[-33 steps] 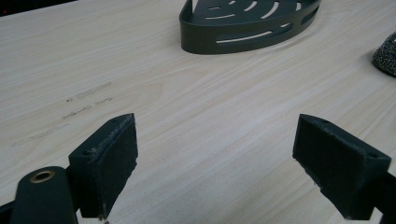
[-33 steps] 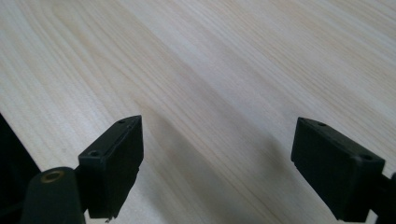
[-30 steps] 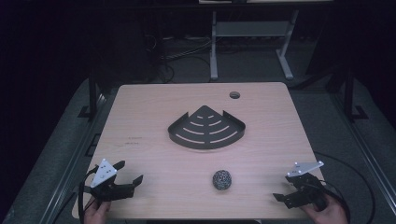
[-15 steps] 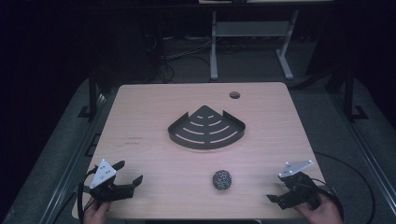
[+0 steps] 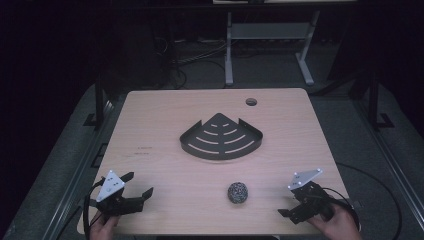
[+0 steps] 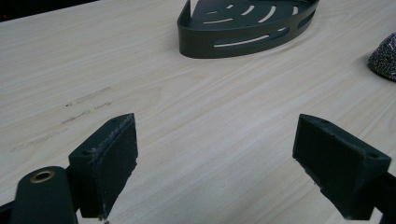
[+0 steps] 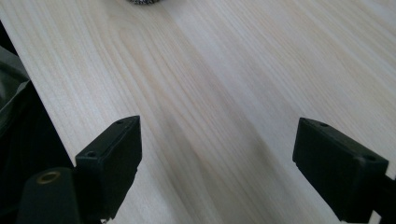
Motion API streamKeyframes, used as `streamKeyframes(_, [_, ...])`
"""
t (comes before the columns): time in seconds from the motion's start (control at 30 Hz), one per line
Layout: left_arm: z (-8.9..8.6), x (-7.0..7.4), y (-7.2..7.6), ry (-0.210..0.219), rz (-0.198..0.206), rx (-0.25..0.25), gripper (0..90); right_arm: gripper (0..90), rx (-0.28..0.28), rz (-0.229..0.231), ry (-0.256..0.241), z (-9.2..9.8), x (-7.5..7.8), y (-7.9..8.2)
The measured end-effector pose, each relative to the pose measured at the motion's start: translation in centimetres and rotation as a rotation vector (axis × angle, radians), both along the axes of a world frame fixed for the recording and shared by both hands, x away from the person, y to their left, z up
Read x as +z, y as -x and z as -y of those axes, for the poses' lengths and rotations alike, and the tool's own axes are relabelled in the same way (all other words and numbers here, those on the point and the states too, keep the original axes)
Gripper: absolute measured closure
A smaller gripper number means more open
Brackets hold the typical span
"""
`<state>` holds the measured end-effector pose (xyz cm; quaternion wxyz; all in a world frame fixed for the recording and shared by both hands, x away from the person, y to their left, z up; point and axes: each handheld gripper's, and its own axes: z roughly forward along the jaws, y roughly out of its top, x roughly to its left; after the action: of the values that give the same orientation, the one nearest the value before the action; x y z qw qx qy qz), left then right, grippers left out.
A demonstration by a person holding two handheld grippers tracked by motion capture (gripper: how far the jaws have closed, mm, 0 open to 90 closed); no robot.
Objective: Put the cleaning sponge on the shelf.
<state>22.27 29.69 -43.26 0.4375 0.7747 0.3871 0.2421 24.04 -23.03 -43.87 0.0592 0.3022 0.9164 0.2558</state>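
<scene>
A black quarter-round slotted basket (image 5: 220, 139) lies at the middle of the light wooden table (image 5: 165, 115). In front of it rests a small dark speckled scrubber ball (image 5: 238, 192). My left gripper (image 5: 137, 184) is at the front left corner, open and holding nothing, pointing right. My right gripper (image 5: 288, 204) is at the front right, open and holding nothing, pointing left at the ball from about a hand's width away. In the left gripper view the open gripper (image 6: 215, 168) faces the basket (image 6: 243, 28), with the ball (image 6: 385, 58) at the right edge. In the right gripper view, beyond the open gripper (image 7: 217, 168), the ball (image 7: 142, 2) peeks in at the top.
A round cable hole (image 5: 251, 102) is near the table's back edge. Faint marks (image 5: 142, 150) lie left of the basket. A metal stand (image 5: 270, 35) and cables are on the dark floor behind. The table's front edge runs close under both hands.
My right gripper has slid left along the front edge toward the ball. The left gripper has barely moved. Basket and ball are where they were.
</scene>
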Motion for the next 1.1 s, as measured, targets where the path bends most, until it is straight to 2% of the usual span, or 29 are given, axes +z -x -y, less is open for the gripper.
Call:
streamKeyframes(0.37, [0.2,0.0,0.0,-0.002,-0.001,-0.007,13.3,14.7,0.059,-0.012,0.004,-1.5,0.5,-0.6])
streamKeyframes(0.63, [0.2,0.1,0.1,0.001,0.004,-0.012,13.3,14.6,0.107,0.001,0.001,-2.7,1.3,-1.0])
streamKeyframes(0.8, [0.2,0.0,0.0,0.001,-0.001,-0.014,13.3,14.6,0.154,0.009,0.005,-4.0,1.8,-1.5])
streamKeyframes(0.97, [0.1,0.1,0.1,0.003,0.004,-0.01,13.3,14.6,0.179,0.007,-0.005,-5.0,2.0,-2.0])
streamKeyframes(1.1, [0.1,0.2,0.1,0.01,0.004,-0.007,13.3,14.6,0.207,0.012,0.006,-5.9,2.0,-2.3])
